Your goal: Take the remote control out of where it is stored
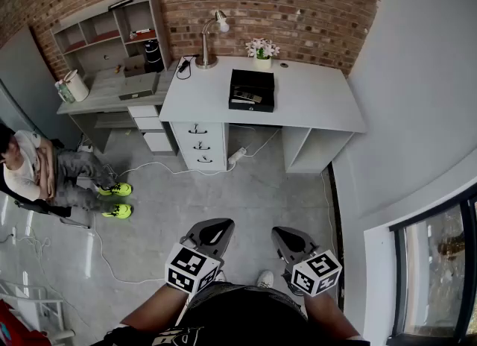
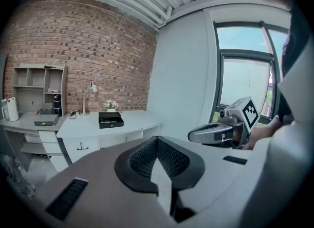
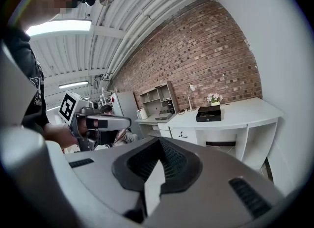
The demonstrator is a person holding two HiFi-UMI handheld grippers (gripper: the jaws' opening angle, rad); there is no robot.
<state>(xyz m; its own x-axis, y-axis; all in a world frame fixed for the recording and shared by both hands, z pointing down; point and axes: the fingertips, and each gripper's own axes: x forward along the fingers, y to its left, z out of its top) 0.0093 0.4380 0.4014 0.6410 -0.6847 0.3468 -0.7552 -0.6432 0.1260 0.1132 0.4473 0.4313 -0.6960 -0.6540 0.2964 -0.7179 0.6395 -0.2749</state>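
Red brick wall [image 1: 283, 1] closes off the far end of the room, and against it stands a white desk [image 1: 317, 102] with a stack of drawers [image 1: 200, 143] under its left part. On the desktop I see a black box [image 1: 252, 82] lying open near the middle, with a desk lamp [image 1: 209, 39] and a small pot of flowers [image 1: 262, 48] behind it by the wall. I cannot make out the remote control from here. Something pale lies inside the box, but it is too small to name. To the left of the white desk sits a lower grey desk [image 1: 112, 87] carrying a shelf unit [image 1: 104, 31], and further left a person [image 1: 45, 173] sits on a chair with bright yellow-green shoes on the grey floor [image 1: 246, 195]. A white cable trails over that floor. Both tools are held low in front of the body, well apart from the desk and side by side, pointing towards it and tipped slightly down. The left gripper [image 1: 214, 230] has its two fingers pressed together tip to tip with nothing between them. The right gripper [image 1: 284, 237] is the same, fingers closed flat against each other and empty. A dark-framed window [image 1: 440, 262] shows on the right.
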